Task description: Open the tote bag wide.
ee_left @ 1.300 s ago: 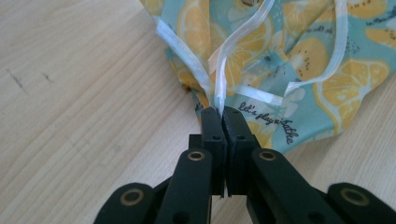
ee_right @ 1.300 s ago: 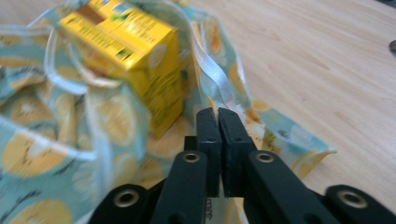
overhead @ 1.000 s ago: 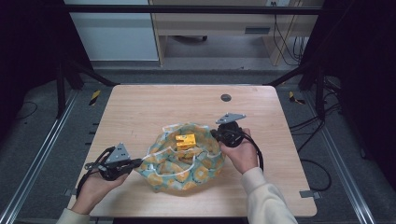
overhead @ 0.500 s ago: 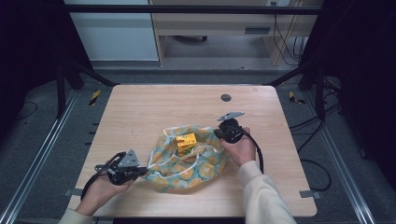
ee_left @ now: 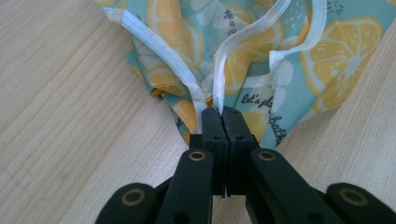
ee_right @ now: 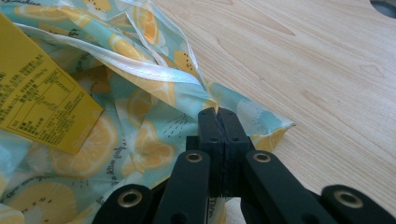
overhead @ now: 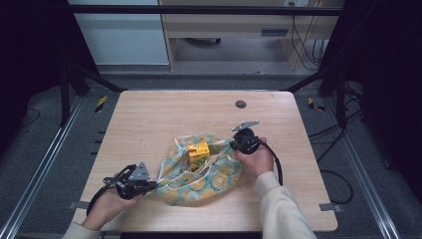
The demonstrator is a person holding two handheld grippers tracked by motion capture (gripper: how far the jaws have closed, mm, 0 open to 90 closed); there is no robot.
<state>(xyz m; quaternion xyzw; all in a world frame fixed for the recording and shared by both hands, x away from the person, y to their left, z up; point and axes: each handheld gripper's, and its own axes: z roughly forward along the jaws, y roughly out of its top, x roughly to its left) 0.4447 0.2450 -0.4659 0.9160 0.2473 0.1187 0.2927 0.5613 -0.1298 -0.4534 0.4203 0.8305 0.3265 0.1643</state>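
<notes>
Left gripper (ee_left: pixel 220 112) jaws pinched on white hem of one lemon-print cloth (overhead: pixel 209 174); right gripper (ee_right: pixel 218 113) jaws clamped on its opposite edge. Cloth lies bunched mid-table (overhead: pixel 149 119), long axis from near-left to far-right. One yellow box (overhead: pixel 198 152) on it, upright. One dark round hole (overhead: pixel 241 104) toward the table's far edge

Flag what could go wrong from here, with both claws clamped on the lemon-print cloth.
1. The left claw pinches just the white-trimmed edge of the cloth; a harder pull might slip it free.
2. The yellow box sits loose on the cloth, so uneven pulling by the right claw could tip it or roll it onto the table.
</notes>
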